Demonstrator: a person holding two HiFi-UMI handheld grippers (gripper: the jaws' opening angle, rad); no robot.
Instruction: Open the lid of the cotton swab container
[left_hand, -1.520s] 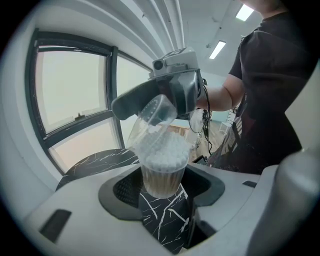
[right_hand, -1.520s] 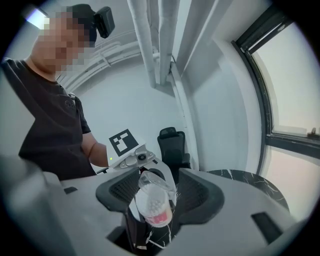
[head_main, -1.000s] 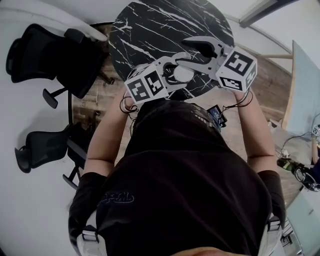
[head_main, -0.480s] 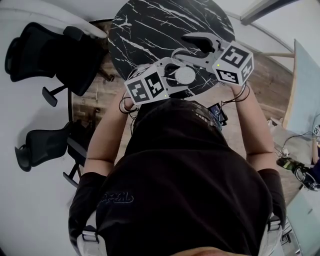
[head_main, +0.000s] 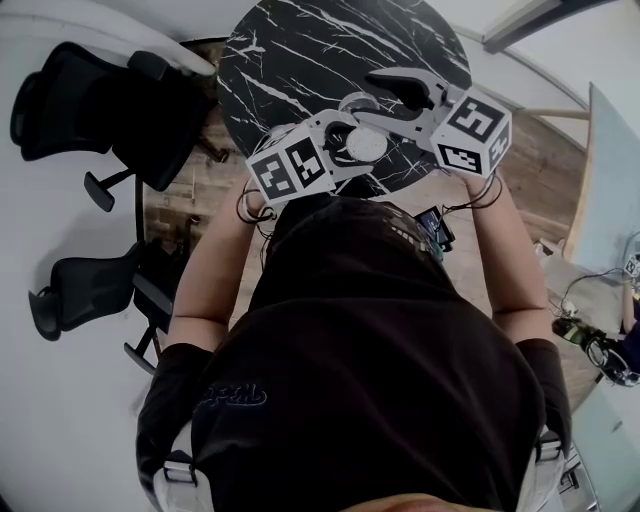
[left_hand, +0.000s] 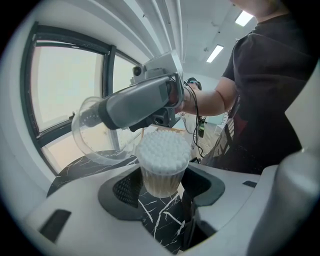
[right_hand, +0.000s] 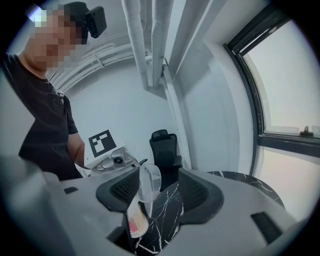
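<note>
Swabs (left_hand: 163, 149) fill the open container (left_hand: 161, 180), which sits at lower centre of the left gripper view. The left gripper (left_hand: 161, 189) has it clenched between its pads, above the black marble table (left_hand: 165, 220). The clear lid (left_hand: 95, 135) is tilted off the mouth and out toward the left of that frame, in front of a window (left_hand: 65, 85). In the right gripper view the lid stands almost edge-on at mid-frame, between the jaws of the right gripper (right_hand: 157, 192). Those jaws are spread, not clamped: the lid lies close against the left-hand pad and clear of the other. The container shows just below the lid. In the head view both grippers meet at upper centre over the near edge of the table, with the container between them and chairs (head_main: 100, 110) at upper left.
</note>
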